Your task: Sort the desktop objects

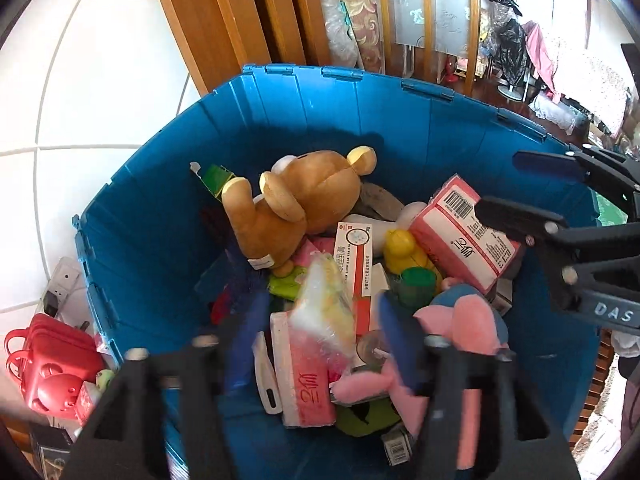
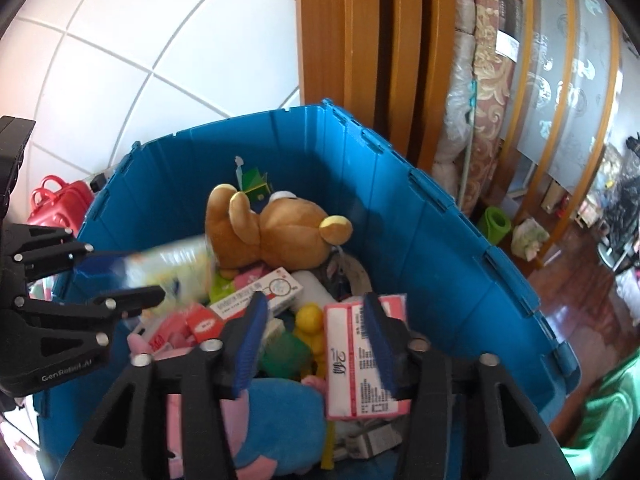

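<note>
Over a deep blue crate (image 1: 168,216) that stands on a white tiled floor (image 1: 80,100), both grippers point down at a heap of small things. Among them a brown plush bear (image 1: 304,200) lies on its side at the far end of the heap, with a green carton (image 1: 216,178) behind it against the crate wall. Nearer lie a red-and-white box (image 1: 356,256), a yellow duck toy (image 1: 400,246) and a pink-and-blue plush toy (image 1: 460,320).

From its own camera, the left gripper (image 1: 320,344) has its jaws parted. Between them shows a blurred clear packet (image 1: 324,300) with pale yellow inside, but no pad presses on it and whether it rests on the heap cannot be told. Below it lies a pink tissue pack (image 1: 308,396).

From its own camera, the right gripper (image 2: 316,344) also has its jaws apart. Another pink tissue pack (image 2: 352,364) with a barcode lies at its right pad, and whether they touch cannot be told.

A red toy case (image 1: 52,364) sits on the floor outside the crate.
</note>
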### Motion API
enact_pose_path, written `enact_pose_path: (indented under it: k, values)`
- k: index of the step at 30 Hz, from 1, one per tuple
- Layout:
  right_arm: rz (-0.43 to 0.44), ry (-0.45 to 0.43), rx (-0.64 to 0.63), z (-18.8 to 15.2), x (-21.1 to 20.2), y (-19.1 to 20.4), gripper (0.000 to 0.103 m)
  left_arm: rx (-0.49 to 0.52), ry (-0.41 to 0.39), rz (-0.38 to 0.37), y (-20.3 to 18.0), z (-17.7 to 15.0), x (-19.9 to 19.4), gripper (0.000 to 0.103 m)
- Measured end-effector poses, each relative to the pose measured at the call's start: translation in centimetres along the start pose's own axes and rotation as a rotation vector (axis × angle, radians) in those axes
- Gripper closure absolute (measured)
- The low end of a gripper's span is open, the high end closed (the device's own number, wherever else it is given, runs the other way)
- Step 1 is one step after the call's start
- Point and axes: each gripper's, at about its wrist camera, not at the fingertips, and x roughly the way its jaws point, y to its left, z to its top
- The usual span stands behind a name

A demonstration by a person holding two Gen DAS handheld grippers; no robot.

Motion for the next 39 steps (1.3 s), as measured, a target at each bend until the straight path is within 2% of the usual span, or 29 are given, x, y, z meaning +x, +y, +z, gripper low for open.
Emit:
enact_pose_path:
  k: [1, 3, 6, 10, 12, 15, 18, 19, 20, 21, 22, 25, 30, 34, 39]
  values:
    - [-0.003, -0.003, 0.001, -0.1, -0.2, -0.1, 0.027, -0.004, -0.01, 0.0, 0.1, 0.0, -0.3, 0.027]
    - [-0.017, -0.015, -0.001, -0.3, -0.6, -0.1, 0.021, -0.021, -0.025, -0.005, 0.3, 0.0, -0.6, 0.027]
    - [-0.012, -0.022, 0.004, -0.4, -1.3, -0.3, 0.0, -0.048, -0.061, 0.007, 0.7, -0.6, -1.8, 0.027]
    - [-0.005, -0.034, 0.003, -1.1, -2.3, -0.1, 0.0, -0.064, -0.158, 0.054, 0.8, -2.0, -4.4, 0.027]
    - [0.001, -0.035, 0.008, -1.5, -2.6, 0.0, 0.0, -0.088, -0.203, 0.051, 1.0, -2.7, -5.7, 0.027]
    - [0.025, -0.027, 0.017, -1.9, -2.9, 0.3, 0.0, -0.149, -0.238, 0.045, 1.3, -3.7, -7.1, 0.027]
    - [0.04, -0.027, 0.015, -2.4, -3.3, 0.9, 0.0, -0.208, -0.272, 0.102, 0.9, -5.0, -8.9, 0.027]
    - [0.045, -0.029, 0.016, -2.6, -3.5, 1.1, 0.0, -0.23, -0.291, 0.122, 0.7, -5.5, -9.4, 0.024]
    - [0.052, -0.03, 0.017, -2.8, -3.7, 1.3, 0.0, -0.247, -0.301, 0.136, 0.6, -6.0, -9.6, 0.012]
    - [0.057, -0.031, 0.02, -3.0, -3.9, 1.4, 0.0, -0.26, -0.301, 0.149, 0.5, -6.3, -9.4, 0.003]
    - [0.058, -0.031, 0.021, -3.2, -4.0, 1.5, 0.0, -0.268, -0.295, 0.156, 0.5, -6.4, -9.1, 0.0]
    - [0.041, -0.034, 0.011, -3.6, -4.6, 2.1, 0.0, -0.312, -0.263, 0.137, 0.8, -6.9, -8.3, 0.0]
    - [-0.004, -0.076, -0.022, -4.3, -5.8, 2.9, 0.0, -0.382, -0.323, 0.138, 0.7, -8.2, -9.2, 0.0]
    - [-0.018, -0.101, -0.029, -4.6, -6.5, 2.9, 0.0, -0.365, -0.32, 0.111, -0.5, -8.2, -9.4, 0.0]
    - [-0.024, -0.108, -0.009, -4.9, -6.2, 2.3, 0.0, -0.343, -0.323, 0.129, -1.6, -8.1, -9.6, 0.0]
